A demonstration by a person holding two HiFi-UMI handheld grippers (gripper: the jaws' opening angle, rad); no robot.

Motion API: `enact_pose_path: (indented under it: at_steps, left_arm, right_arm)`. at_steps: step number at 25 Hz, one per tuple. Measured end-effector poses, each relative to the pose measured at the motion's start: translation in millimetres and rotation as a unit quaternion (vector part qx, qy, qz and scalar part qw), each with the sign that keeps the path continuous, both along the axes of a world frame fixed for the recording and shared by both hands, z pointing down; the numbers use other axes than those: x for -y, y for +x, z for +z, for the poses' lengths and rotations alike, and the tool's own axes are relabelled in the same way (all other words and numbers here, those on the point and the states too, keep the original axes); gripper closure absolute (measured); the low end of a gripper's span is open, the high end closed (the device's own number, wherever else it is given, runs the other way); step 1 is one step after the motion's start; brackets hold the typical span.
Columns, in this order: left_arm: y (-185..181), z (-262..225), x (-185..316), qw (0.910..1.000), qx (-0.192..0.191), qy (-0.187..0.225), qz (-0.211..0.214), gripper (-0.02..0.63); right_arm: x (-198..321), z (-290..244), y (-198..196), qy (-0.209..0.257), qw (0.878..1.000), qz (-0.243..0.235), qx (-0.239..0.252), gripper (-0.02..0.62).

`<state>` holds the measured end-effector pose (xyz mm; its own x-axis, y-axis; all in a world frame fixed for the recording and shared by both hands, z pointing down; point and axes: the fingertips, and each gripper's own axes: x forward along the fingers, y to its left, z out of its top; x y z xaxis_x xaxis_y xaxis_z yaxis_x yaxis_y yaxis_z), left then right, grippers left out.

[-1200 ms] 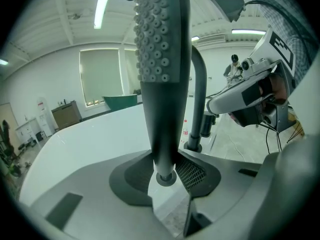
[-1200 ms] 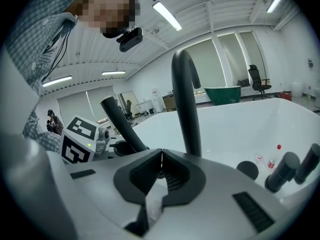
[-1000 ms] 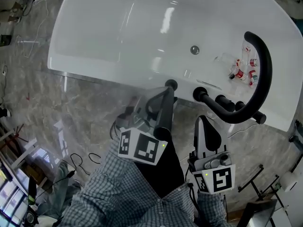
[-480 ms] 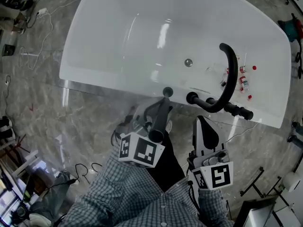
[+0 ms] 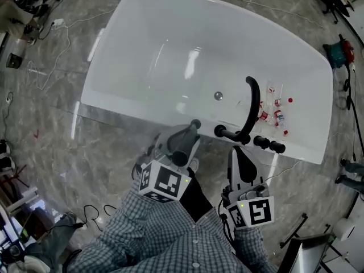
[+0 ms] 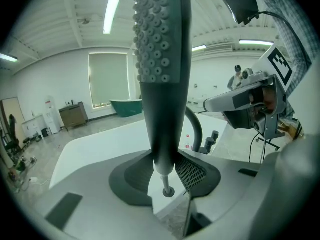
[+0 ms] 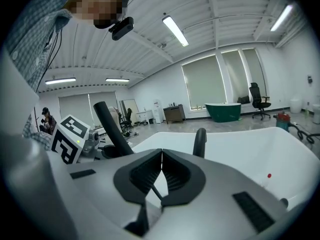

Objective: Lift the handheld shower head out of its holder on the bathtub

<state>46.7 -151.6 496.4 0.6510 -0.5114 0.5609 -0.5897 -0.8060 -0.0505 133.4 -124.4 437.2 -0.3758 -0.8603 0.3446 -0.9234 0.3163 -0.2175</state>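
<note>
Two jaws of the left gripper (image 6: 165, 170) are clamped on the lower handle of the handheld shower head (image 6: 160, 74), which is held upright above its holder (image 5: 195, 123) on the bathtub (image 5: 142, 110) rim. The right gripper (image 7: 161, 176) is closed on nothing. Gripped so low, the top-heavy head could be tipped or pulled loose if what looks like a thin hose below is drawn tight.
</note>
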Motion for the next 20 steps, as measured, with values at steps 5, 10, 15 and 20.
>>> enact_pose_path:
  at_steps: [5,10,15,20]
  left_arm:
    - [2,-29,-2,0.9999,-0.012,0.001,-0.007,0.48]
    - [2,-66,-6,0.9996,-0.028,0.01,-0.003,0.48]
    - [4,-102,-13,0.9989,-0.037,0.027,0.005,0.48]
    - [4,-135,-23,0.998,-0.036,0.05,0.018,0.48]
  right_arm:
    - [4,-25,2,0.02,1.0,-0.005,-0.008,0.58]
    - [9,-51,1,0.042,0.999,-0.007,-0.016,0.58]
    - [11,-78,2,0.067,0.997,-0.015,-0.029,0.58]
    - [10,-108,-1,0.097,0.994,-0.017,-0.037,0.58]
